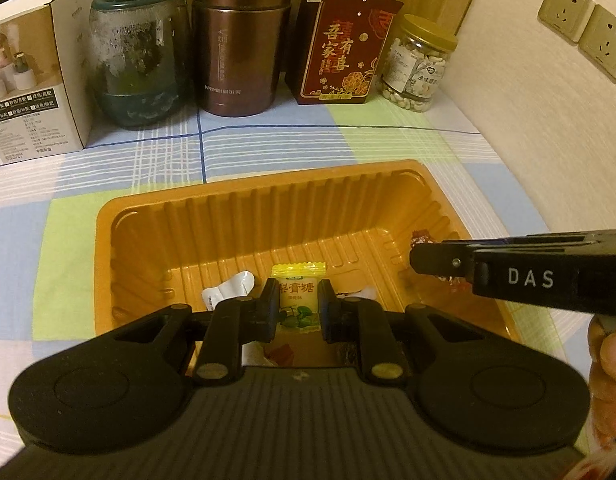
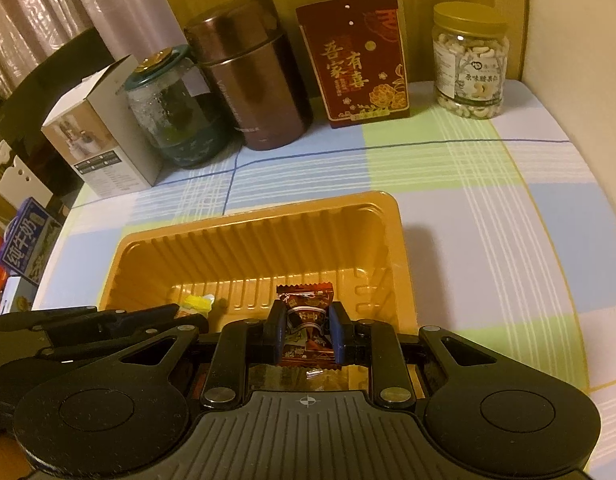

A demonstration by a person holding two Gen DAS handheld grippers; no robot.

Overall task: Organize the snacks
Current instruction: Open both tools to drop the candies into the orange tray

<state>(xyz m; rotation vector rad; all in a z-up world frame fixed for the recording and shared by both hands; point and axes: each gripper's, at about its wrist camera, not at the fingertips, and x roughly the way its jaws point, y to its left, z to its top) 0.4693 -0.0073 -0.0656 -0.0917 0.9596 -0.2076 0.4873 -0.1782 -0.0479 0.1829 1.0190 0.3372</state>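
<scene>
The left fingers [image 1: 299, 307] pinch a yellow candy [image 1: 298, 295] by its sides, long axis running up away from them, above the orange tray [image 1: 264, 176] and its near half. The right fingers [image 2: 307, 332] clamp a brown candy [image 2: 306, 314] likewise, upright over the same tray, toward its right end. Both sit directly above the tray floor, so release looks like the next move.
</scene>
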